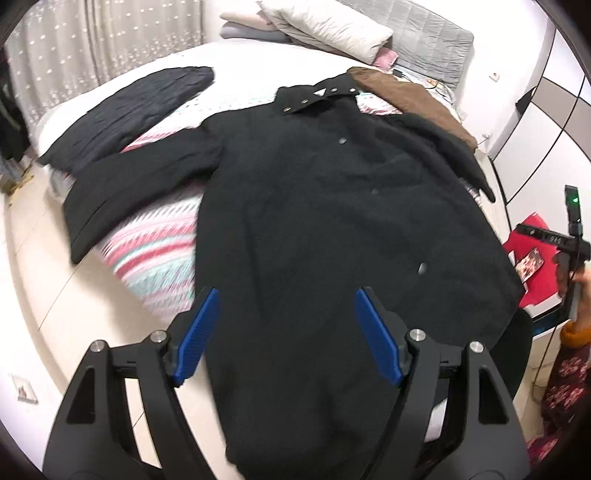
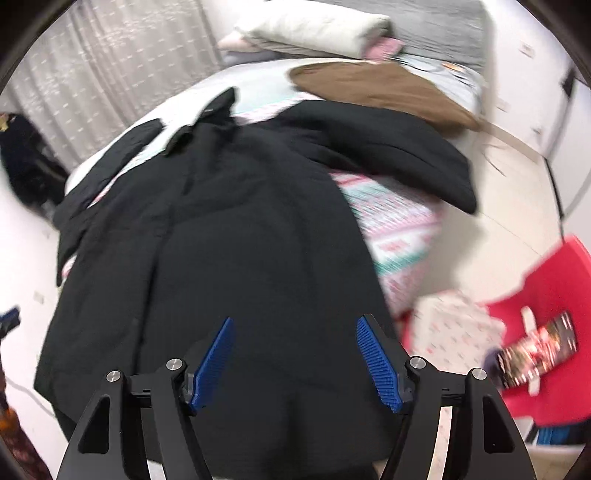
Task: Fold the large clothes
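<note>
Left wrist view, left to right: dark quilted garment [image 1: 125,110] lies flat at the far left of the bed [image 1: 155,254], striped pink-and-teal cover showing beside it. Long black coat [image 1: 332,206] spread face up down the middle of the bed, collar [image 1: 314,98] at the far end with metal snaps, front closed, a few buttons visible down the front. One sleeve [image 1: 140,184] stretches out to the left and hangs over the bed edge; the other sleeve lies along the right side. Hem droops off the near edge of the bed, under the left gripper [image 1: 286,332]. Its jaws are spread wide, holding nothing, blue pads [image 1: 197,332] on either side above the fabric. Brown garment [image 1: 413,99] lies past the collar, white pillow [image 1: 332,26] behind. Right gripper [image 2: 293,362] likewise wide apart and empty above the coat's lower part; view is blurred. Red item [image 2: 546,332] on the floor at right.
</note>
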`<state>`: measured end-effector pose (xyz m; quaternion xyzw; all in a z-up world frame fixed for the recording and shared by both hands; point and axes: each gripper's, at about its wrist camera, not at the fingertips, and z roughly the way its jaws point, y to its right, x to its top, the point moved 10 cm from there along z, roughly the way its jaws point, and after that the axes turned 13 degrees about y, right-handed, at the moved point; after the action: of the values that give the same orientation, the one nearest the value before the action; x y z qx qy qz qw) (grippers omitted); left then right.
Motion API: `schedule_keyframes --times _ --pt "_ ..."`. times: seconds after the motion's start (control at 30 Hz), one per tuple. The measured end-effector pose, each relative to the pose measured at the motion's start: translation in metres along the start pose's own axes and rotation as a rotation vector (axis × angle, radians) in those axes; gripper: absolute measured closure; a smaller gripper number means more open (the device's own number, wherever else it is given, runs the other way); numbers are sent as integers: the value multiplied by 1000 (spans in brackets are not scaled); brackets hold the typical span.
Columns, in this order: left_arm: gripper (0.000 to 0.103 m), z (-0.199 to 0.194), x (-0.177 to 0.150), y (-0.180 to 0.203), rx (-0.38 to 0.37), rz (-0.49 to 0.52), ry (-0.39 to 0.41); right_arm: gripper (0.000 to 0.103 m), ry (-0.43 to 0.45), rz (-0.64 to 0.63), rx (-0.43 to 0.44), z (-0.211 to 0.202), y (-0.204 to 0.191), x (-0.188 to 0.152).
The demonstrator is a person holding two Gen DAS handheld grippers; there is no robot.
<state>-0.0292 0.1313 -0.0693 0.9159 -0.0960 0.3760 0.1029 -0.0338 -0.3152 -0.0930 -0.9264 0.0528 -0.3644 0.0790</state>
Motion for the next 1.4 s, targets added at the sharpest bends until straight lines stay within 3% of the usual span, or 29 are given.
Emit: schedule_keyframes --times 0.23,0.5,0.73,1.0,1.13,1.2,1.27,1.33,1.4 --pt "26 67 69 2 32 105 -20 33 11 -62 69 42 -45 53" --pt "26 172 136 -22 36 193 -64 33 69 -249 107 102 -70 120" --pt "26 280 190 -63 94 276 -59 33 41 -314 151 188 -60 181" --pt "26 383 203 -116 142 263 -154 33 -20 -386 89 319 -37 255" --pt "26 405 198 -127 51 148 -166 33 -48 -374 117 365 -40 273" --pt "26 408 195 -128 18 105 -168 33 -106 -375 113 392 -42 266" --pt "36 407 192 -126 -12 64 -175 37 -154 -402 79 409 -42 252" --pt "70 397 187 -113 -64 49 -181 46 -150 -437 48 415 -46 239" --pt "85 387 180 -101 -72 70 -182 75 -117 -453 48 405 -54 233"
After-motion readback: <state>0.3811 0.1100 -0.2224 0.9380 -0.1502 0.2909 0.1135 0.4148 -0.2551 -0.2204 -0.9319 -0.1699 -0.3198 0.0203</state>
